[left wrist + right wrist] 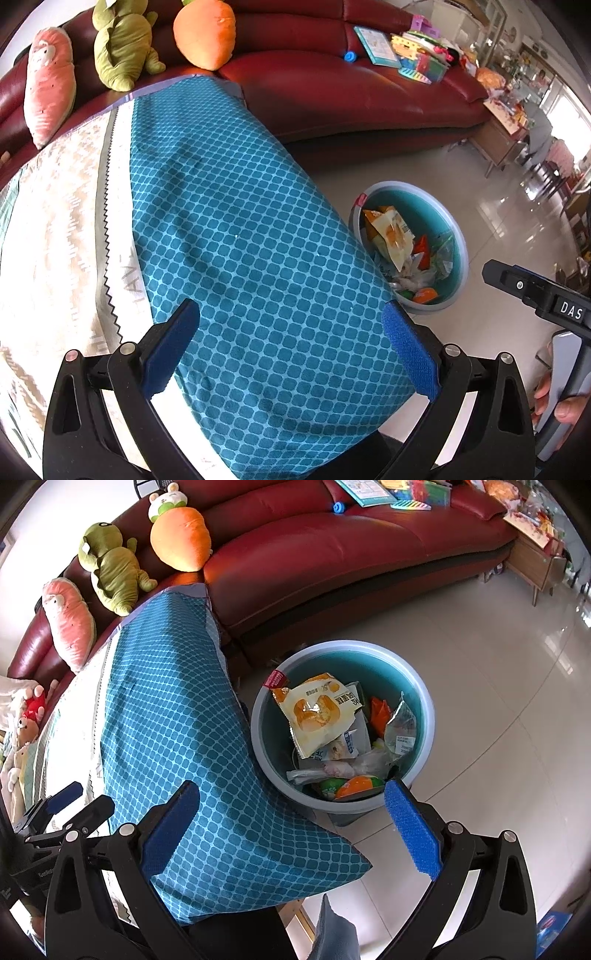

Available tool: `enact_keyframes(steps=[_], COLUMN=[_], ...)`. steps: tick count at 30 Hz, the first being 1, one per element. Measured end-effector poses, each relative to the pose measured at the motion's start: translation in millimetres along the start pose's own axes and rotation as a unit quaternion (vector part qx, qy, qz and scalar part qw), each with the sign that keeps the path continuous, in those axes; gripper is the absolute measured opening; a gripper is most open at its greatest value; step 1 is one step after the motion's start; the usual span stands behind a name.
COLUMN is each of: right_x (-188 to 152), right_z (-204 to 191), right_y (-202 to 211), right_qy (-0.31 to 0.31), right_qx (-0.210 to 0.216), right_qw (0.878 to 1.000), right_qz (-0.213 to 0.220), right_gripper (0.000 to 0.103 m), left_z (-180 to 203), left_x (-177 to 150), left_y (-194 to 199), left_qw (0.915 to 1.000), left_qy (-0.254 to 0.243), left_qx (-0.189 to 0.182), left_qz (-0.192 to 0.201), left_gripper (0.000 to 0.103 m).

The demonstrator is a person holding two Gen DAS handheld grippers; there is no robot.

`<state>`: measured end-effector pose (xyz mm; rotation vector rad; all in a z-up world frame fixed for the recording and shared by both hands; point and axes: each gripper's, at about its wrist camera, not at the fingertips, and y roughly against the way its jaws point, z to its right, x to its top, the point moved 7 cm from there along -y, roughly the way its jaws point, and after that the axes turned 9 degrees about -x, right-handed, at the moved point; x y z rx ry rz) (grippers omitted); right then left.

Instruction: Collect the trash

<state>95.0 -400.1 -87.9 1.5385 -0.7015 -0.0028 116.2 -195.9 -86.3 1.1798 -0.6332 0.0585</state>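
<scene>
A grey bin with a teal inside (424, 701) (456, 236) stands on the tiled floor beside the table. It holds a yellow snack bag (317, 712) (391, 232), clear plastic, white wrappers and orange scraps. My right gripper (291, 819) hovers open above the near rim of the bin and the table's corner, with nothing between its blue pads. My left gripper (290, 343) is open over the teal patterned tablecloth (240, 221), also holding nothing. The right gripper's black body (535, 291) and a hand (554, 402) show at the right edge of the left wrist view.
A dark red sofa (332, 554) curves behind the table and bin, carrying a pink, a green and an orange plush toy (181, 539) plus books and toys (413, 51). A wooden side table (535, 561) stands far right. Pale floor tiles (480, 738) lie open to the right of the bin.
</scene>
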Motion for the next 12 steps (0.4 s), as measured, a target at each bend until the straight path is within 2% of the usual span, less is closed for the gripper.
enact_keyframes(steps=[12], right_x=[-1.1], right_z=[2.9], right_y=[-5.5], right_qy=[0.001], right_qx=[-0.002], right_qw=[1.000], right_qz=[0.001], right_gripper=[0.096], left_z=[-1.3], left_x=[-4.1], left_y=[-7.3], left_qw=[1.0000], left_qy=[0.000], left_qx=[0.002], left_qz=[-0.005], left_gripper=[0.099])
